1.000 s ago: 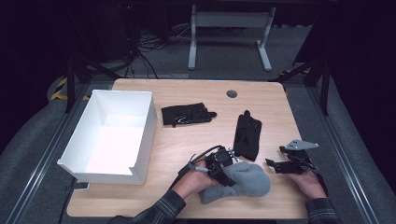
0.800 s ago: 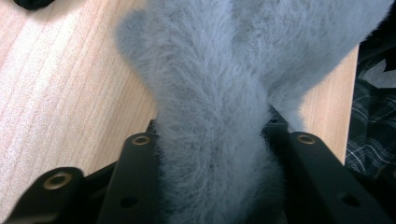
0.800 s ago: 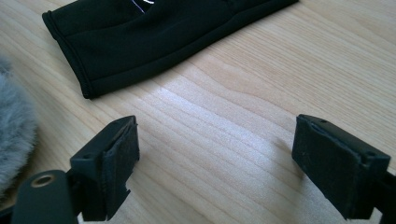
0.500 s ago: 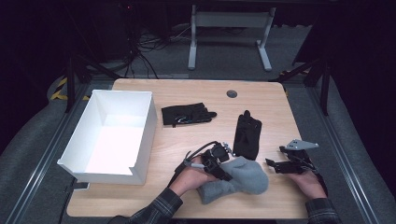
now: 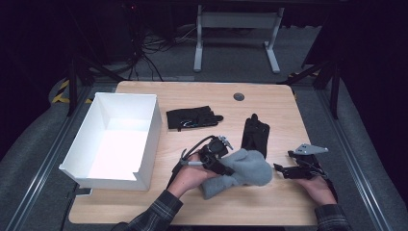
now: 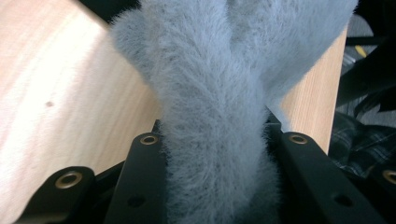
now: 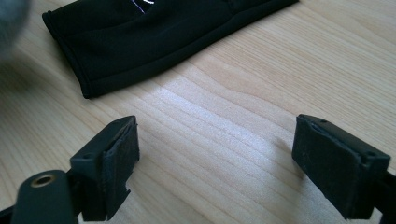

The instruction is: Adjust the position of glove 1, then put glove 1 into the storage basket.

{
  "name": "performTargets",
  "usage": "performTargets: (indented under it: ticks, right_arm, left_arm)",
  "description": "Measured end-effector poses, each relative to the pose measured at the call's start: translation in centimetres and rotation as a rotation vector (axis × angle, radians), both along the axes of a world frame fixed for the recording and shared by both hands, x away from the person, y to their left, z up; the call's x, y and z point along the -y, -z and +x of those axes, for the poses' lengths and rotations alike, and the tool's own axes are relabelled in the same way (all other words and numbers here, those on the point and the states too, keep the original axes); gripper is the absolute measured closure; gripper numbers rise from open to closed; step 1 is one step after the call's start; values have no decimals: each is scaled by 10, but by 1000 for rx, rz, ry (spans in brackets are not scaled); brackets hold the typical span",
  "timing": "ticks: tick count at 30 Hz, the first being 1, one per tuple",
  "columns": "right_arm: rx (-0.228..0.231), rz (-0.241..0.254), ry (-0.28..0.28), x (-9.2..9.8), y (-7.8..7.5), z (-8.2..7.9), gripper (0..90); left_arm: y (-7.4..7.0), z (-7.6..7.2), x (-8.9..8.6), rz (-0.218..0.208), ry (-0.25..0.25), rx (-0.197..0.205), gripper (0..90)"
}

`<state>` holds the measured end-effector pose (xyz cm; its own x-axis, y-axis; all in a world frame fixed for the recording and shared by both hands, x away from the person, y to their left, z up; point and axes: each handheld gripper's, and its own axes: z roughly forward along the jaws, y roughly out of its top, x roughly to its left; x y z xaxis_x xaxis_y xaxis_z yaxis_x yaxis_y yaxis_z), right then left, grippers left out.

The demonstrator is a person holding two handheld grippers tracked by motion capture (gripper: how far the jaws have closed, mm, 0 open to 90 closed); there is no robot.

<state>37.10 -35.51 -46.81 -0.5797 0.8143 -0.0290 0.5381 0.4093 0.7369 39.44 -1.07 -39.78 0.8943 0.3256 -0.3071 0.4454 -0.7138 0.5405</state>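
**Grey fleece mitten pinched in the left claw**

The person's left hand (image 5: pixel 190 174) comes in from the near edge, forearm angled toward the middle of the tabletop (image 5: pixel 269 202), and carries the left claw (image 5: pixel 222 166) pointing to the right. Its jaws have just been closing and now pinch the fluffy grey mitten (image 5: pixel 245 169), whose pile bulges out between the black jaws in the left gripper view (image 6: pixel 215 140). The mitten sits near the front middle of the tabletop, between the two hands, part of it raised in the grip.

The right hand (image 5: pixel 318 188) rests low at the front right. The right claw (image 5: pixel 281 169) points left toward the mitten, jaws spread wide over bare wood with nothing between them.

Just behind the mitten lies a black glove (image 5: pixel 255 135), its cuff close ahead of the right claw (image 7: pixel 154 42). A second black glove (image 5: pixel 192 117) lies farther back, well apart. A white box (image 5: pixel 149 139) stands open at the left, beside the left hand.
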Motion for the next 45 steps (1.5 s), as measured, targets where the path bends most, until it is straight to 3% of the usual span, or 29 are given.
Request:
performTargets:
  ticks: [14, 20, 31, 37, 45]
  right_arm:
    - [0, 0, -1, 0, 0, 0, 153]
    - [0, 0, -1, 0, 0, 0, 153]
    - [0, 0, -1, 0, 0, 0, 153]
    - [0, 0, -2, 0, 0, 0, 153]
    - [0, 0, -3, 0, 0, 0, 153]
  left_arm:
    - [-49, 10, -27, -37, -108, 48, 672]
    - [-71, 13, -37, -28, -145, 78, 672]
    - [-116, 16, -74, -36, -243, 137, 672]
    - [-130, 21, -99, -35, -298, 155, 672]
    - [-137, 27, -133, -57, -368, 155, 673]
